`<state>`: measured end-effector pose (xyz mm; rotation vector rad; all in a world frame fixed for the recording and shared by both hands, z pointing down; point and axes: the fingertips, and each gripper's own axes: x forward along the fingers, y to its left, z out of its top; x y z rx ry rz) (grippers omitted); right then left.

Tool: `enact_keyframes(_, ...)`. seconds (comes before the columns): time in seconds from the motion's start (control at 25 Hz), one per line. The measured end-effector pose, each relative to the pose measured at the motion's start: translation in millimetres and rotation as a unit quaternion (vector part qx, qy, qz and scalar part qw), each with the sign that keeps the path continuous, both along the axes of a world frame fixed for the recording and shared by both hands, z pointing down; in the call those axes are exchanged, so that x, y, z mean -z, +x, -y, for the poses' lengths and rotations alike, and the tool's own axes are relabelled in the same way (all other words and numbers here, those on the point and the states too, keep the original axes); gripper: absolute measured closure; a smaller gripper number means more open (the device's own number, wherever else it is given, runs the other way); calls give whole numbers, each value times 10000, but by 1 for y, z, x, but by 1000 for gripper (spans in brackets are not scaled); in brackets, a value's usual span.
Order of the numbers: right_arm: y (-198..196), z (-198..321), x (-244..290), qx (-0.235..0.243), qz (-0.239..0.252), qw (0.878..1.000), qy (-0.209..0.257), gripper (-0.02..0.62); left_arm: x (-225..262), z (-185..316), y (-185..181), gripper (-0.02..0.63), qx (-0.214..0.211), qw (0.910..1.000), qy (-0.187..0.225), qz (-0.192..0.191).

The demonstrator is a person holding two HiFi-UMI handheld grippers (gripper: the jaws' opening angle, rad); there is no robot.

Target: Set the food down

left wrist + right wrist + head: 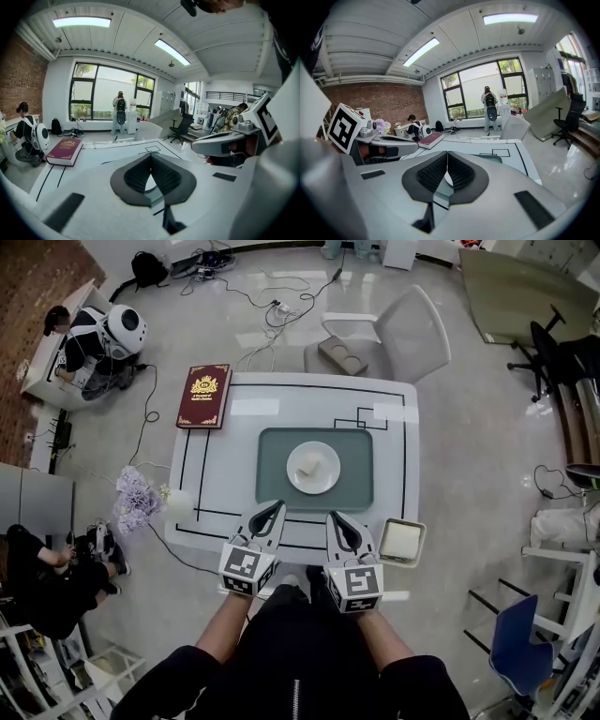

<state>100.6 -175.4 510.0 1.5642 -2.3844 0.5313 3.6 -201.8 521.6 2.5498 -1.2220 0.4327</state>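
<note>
Left gripper (278, 505), right gripper (332, 516) side by side

- We log the mat (272, 491) at the middle of the table (394, 427).
- The plate (328, 486) sits on the mat, with the food (307, 466) on the plate.
- The book (203, 396) lies on the far-left corner.
- The chair (398, 334) stands behind the far edge.
- We find the flowers (137, 498) at the near-left corner and the dish (401, 542) at the near-right corner.
- The left gripper (277, 506) and right gripper (334, 517) are side by side over the near edge.
</note>
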Motion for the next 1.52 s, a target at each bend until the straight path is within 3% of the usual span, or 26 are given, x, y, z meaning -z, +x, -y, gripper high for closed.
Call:
enact_keyframes(0.36, -42, -62, 24, -101, -237, 9989, 389, 586, 11, -79, -29, 600, -259, 9996, 87, -97)
enact_keyframes(0.8, -76, -151, 64, -71, -370, 9947, 957, 586, 58, -159, -44, 600, -370, 9954, 748, -468)
enact_keyframes(1.2, -76, -205, 60, -199, -448, 9944, 938, 586, 65, -211, -41, 600, -588, 9926, 885, -594)
enact_keyframes(1.52, -69, -213, 74, -286, -498, 9921, 1119, 586, 69, -229, -47, 600, -666, 9913, 1002, -538)
